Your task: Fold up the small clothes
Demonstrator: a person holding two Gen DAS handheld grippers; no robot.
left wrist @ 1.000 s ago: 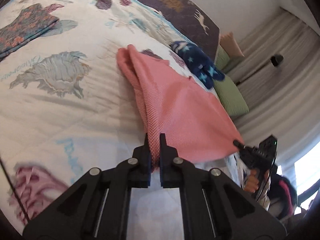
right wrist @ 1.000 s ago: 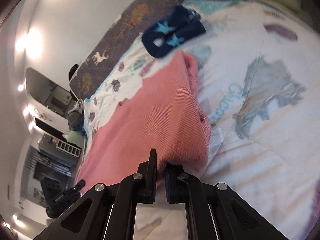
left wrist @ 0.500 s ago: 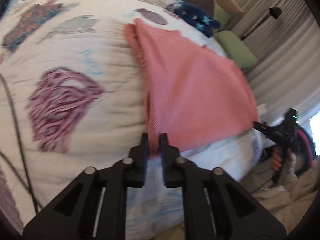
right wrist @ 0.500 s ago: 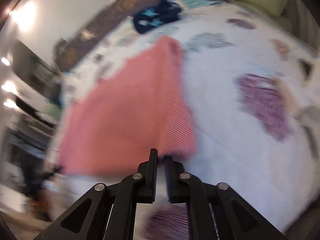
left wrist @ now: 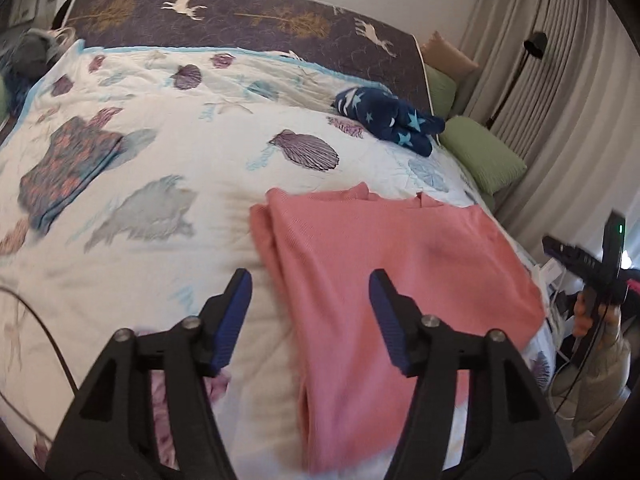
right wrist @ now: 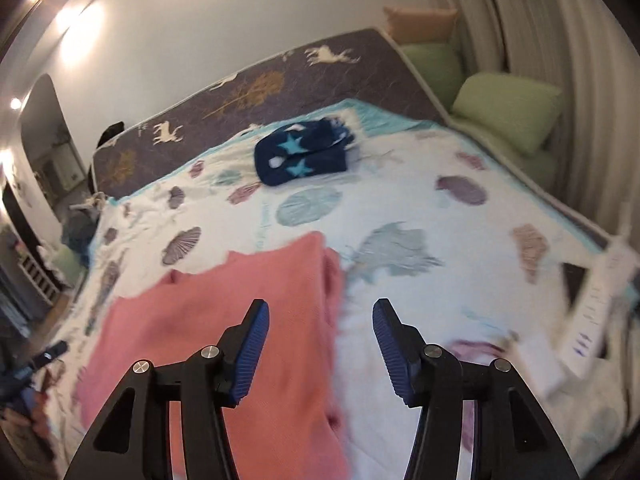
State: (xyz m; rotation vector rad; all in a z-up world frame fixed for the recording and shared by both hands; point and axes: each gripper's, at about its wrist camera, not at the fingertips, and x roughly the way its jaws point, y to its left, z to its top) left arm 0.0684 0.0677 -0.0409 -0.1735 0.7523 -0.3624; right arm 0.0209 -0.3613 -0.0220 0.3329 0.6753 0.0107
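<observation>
On the bed (left wrist: 168,208): one pink garment (left wrist: 380,272), one navy starred garment (left wrist: 390,120), one folded patterned garment (left wrist: 66,168). Green cushions (right wrist: 508,110): two.

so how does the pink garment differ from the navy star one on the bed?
The pink garment is plain, while the navy star garment has pale blue stars. The pink garment lies spread flat with a doubled edge along one side; the navy star garment sits as a small bundle. The pink garment is near both grippers, the navy star garment far up by the headboard. Neither is held; both rest on the seashell quilt.
</observation>
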